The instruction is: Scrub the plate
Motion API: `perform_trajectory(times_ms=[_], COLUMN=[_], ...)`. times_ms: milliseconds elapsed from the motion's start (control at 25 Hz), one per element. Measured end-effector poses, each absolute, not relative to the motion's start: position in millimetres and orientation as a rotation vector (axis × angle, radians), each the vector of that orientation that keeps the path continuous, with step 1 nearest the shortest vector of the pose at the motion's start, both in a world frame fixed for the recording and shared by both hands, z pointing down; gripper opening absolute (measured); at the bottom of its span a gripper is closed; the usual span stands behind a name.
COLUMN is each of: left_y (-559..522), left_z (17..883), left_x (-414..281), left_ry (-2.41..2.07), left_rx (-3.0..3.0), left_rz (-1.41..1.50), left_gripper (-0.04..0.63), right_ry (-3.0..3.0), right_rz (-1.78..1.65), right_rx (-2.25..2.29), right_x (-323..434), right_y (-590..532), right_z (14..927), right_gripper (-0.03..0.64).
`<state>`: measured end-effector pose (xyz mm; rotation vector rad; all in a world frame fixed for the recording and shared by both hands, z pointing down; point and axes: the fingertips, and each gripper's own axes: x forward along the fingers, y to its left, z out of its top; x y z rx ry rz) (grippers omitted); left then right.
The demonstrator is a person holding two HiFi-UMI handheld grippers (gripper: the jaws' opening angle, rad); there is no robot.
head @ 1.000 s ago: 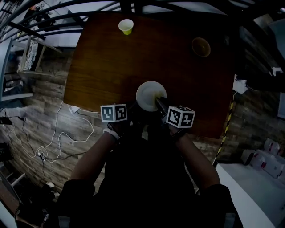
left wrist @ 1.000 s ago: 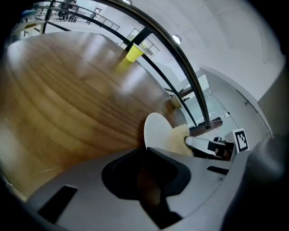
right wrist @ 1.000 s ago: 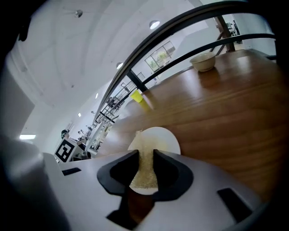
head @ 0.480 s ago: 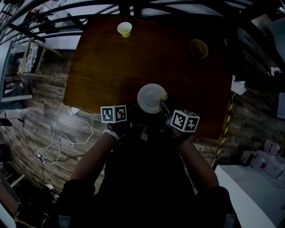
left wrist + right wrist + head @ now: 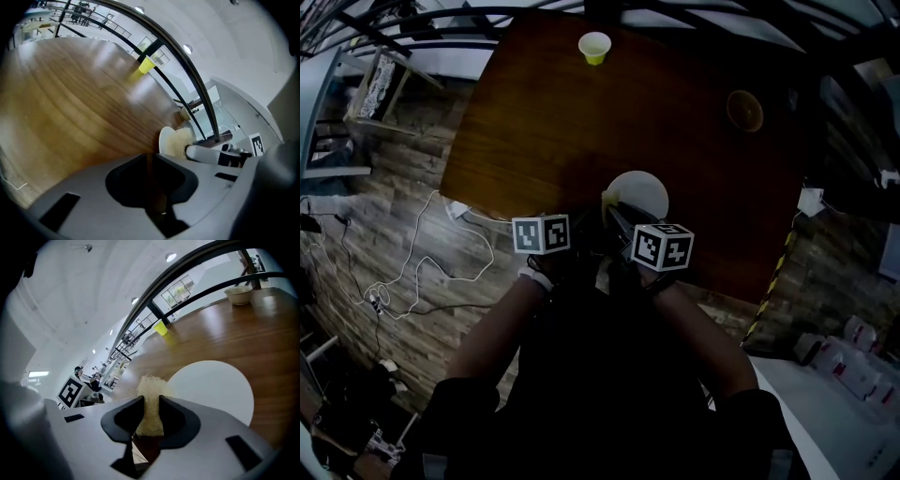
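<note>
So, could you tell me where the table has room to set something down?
Bare: the table between yellow cup and plate, and its left half. Crowded: the near edge, with plate, left gripper and right gripper.

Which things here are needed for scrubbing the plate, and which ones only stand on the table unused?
For the job:
- plate
- sponge, clamped in the right gripper

Lying about:
- yellow cup
- bowl, both apart from the plate
- left gripper, shut and empty
</note>
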<state>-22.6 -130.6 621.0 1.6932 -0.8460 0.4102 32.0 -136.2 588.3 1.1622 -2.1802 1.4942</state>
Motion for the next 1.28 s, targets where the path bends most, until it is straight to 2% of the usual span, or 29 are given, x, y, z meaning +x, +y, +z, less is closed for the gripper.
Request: perform_trajectory(times_ms=[280, 560, 680, 800, 1000, 1280], left_y=[-134, -136, -137, -134, -129, -129], left_z=[620, 619, 619, 624, 627, 626], left_x=[-33, -11, 4, 13, 20, 26], left_ry=[-0.855, -0.842, -0.797, -0.762, -0.758, -0.754], left_rx=[1.689, 1.755, 1.774, 1.758, 1.716, 1.702], left_rz=[0.387, 0.488, 0.533, 0.582, 0.557, 0.537], left_gripper=[0.049, 0.051, 0.083, 0.084, 0.083, 0.083], right_ry=[-2.171, -2.114, -2.094, -2.079, -2.057, -2.128], right_rz=[1.493, 1.498, 1.506, 1.524, 1.548, 1.548], right_rx=[1.147, 1.287, 1.357, 1.428, 1.525, 1.395], right_x=[30, 81, 104, 125, 156, 127], right_y=[-125, -113, -112, -112, -108, -104], right_z=[594, 595, 594, 591, 585, 575], right_gripper=[0.110, 0.109, 0.110, 0.110, 0.109, 0.110])
